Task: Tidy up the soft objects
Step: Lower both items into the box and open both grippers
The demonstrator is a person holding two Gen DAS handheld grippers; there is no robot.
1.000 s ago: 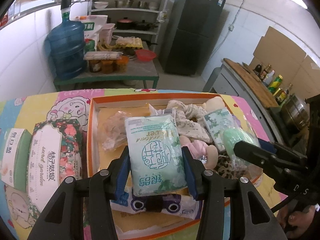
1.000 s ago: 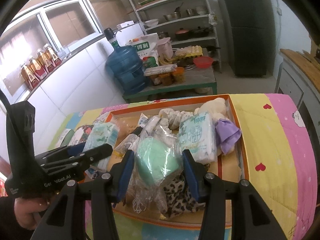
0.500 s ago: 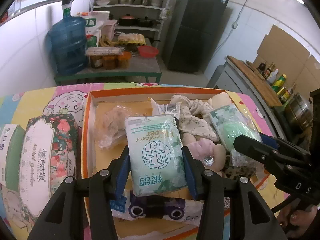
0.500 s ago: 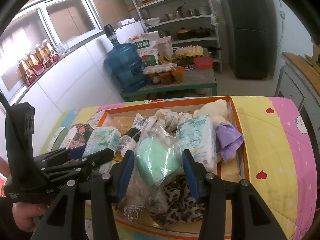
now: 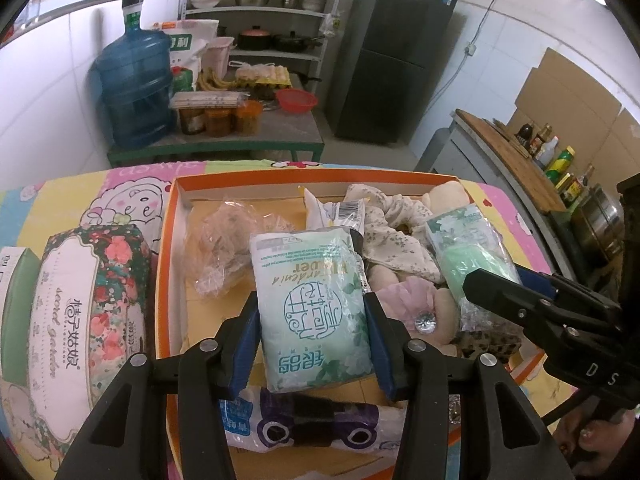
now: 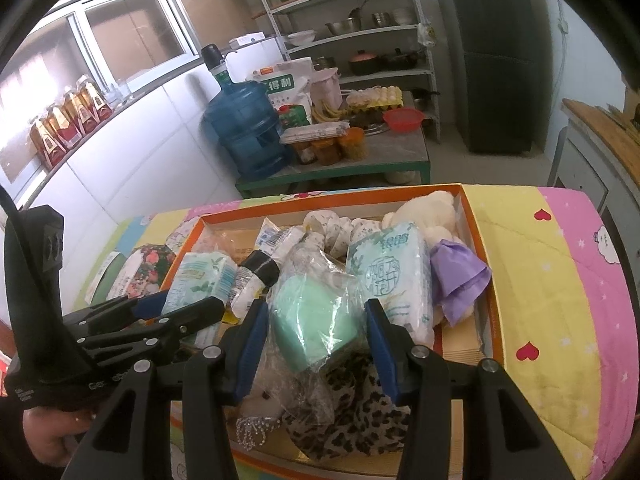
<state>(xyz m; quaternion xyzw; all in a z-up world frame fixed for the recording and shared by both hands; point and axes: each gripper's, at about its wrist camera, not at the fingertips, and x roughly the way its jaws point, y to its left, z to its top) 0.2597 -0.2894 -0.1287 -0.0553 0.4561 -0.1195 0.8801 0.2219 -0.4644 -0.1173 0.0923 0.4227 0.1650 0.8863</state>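
Observation:
An orange-rimmed cardboard box on a cartoon-print cloth holds several soft things. My left gripper is shut on a pale green tissue pack, held above the box's near half. My right gripper is shut on a green sponge in a clear plastic bag, over a leopard-print cloth. In the box lie another tissue pack, a purple cloth, a white plush and a floral scrunchie.
A floral tissue pack and a green-and-white box lie on the cloth left of the box. A crumpled clear bag fills the box's left part. Behind stand a low table with a water jug, shelves and a fridge.
The left view has shifted slightly, so the box sits a little further off. Both grippers keep their hold; nothing in the box has moved.

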